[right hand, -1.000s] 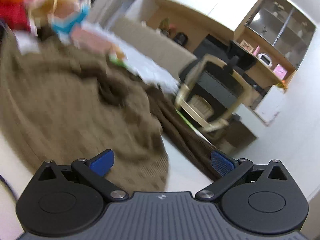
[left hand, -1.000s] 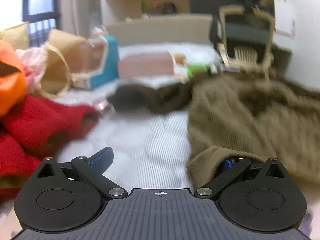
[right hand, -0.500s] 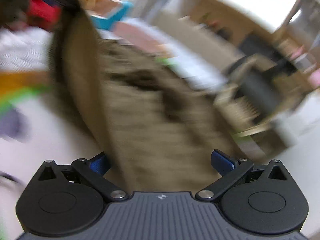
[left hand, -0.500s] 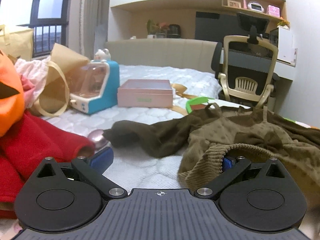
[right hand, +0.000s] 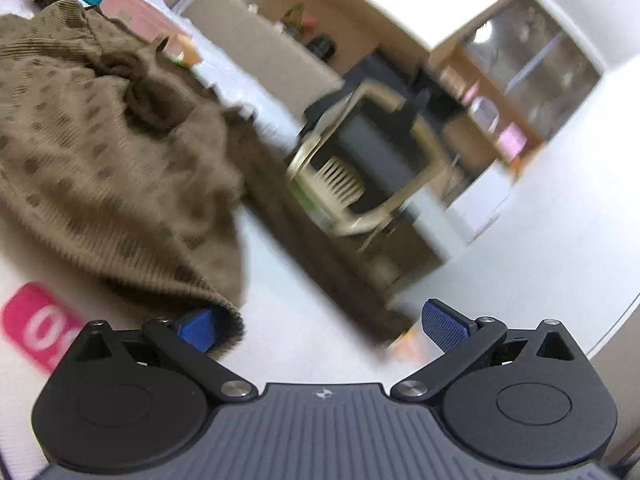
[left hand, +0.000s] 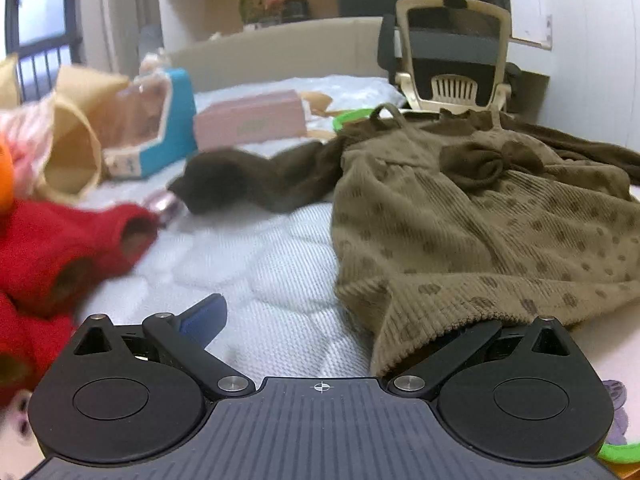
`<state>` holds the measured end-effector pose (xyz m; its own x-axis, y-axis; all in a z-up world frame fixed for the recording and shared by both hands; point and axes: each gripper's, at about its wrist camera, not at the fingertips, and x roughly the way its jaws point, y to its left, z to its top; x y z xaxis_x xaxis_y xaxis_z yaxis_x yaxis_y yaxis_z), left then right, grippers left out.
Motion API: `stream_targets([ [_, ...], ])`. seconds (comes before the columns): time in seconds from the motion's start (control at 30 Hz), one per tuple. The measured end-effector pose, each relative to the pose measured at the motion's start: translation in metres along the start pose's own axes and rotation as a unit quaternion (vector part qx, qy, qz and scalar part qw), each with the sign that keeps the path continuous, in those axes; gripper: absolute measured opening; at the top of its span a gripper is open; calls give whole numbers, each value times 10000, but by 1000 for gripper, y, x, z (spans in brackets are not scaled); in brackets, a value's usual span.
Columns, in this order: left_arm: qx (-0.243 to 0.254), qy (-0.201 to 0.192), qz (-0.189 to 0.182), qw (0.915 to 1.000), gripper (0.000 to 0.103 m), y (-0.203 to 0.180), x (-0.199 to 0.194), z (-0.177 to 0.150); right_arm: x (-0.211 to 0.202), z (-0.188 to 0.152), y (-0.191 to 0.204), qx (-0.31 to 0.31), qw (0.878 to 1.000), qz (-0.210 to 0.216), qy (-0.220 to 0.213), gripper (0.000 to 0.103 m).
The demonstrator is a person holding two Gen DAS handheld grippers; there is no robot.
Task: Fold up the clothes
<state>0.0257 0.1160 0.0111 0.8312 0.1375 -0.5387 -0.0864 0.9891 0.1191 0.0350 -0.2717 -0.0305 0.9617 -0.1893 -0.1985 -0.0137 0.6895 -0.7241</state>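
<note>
on the white mattress (left hand: pixel 280 264) the olive dress (left hand: pixel 480 232) hem drapes both wide-spread tools, left (left hand: pixel 344 320) and right (right hand: pixel 324 320).

In the left wrist view the dress (left hand: pixel 472 224) lies on the bed (left hand: pixel 256 264), filling the right half of the frame, its near hem draped over the left gripper (left hand: pixel 344 320) at lower right. A sweater (left hand: pixel 44 256) sits at the left edge. Between them, mid-frame, lies a sleeve (left hand: pixel 248 184). Behind that, a box (left hand: pixel 248 124), with a carrier (left hand: pixel 160 124) to its left. At upper right, behind the bed, stands a chair (left hand: pixel 452 56).
</note>
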Motion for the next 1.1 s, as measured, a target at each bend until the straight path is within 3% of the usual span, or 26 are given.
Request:
stream_targets([
  [0.13,-289,-635,215,9973,103,25,-39,32,-28,31,-62,870,9950,-157,-462,103],
  [0.2,-384,-842,183,9955,103,34,-55,41,-43,36,-75,885,9937,-257,-636,103],
  [0.4,-278,-726,220,9967,103,40,-71,30,-77,18,-60,417,9963,-242,-711,103],
  [0.53,-169,-829,132,9963,103,49,-94,30,-105,9,-75,647,9954,-223,-676,103],
  [0.6,-261,-869,-66,9959,103,56,-104,33,-114,5,-86,768,9946,-312,-625,103],
  [0.7,-111,-538,-728,9958,103,62,-105,29,-117,-11,-96,811,9959,268,-304,103],
  [0.8,-40,-157,-1360,9906,103,59,-101,16,-120,-29,-105,1086,9914,734,23,103],
  [0.9,-322,-169,-1737,9841,103,59,-95,22,-111,-38,-148,2103,9720,1038,149,103],
  [1.0,-704,-302,-1928,9782,103,53,-80,43,-89,-36,-192,3320,9318,1466,-106,103],
  [1.07,-1109,-352,-2011,9726,103,49,-60,58,-70,-30,-201,3648,9134,1754,-431,103],
  [1.1,-1322,-373,-2052,9690,103,47,-49,66,-58,-22,-200,3649,9102,1877,-558,103],
])
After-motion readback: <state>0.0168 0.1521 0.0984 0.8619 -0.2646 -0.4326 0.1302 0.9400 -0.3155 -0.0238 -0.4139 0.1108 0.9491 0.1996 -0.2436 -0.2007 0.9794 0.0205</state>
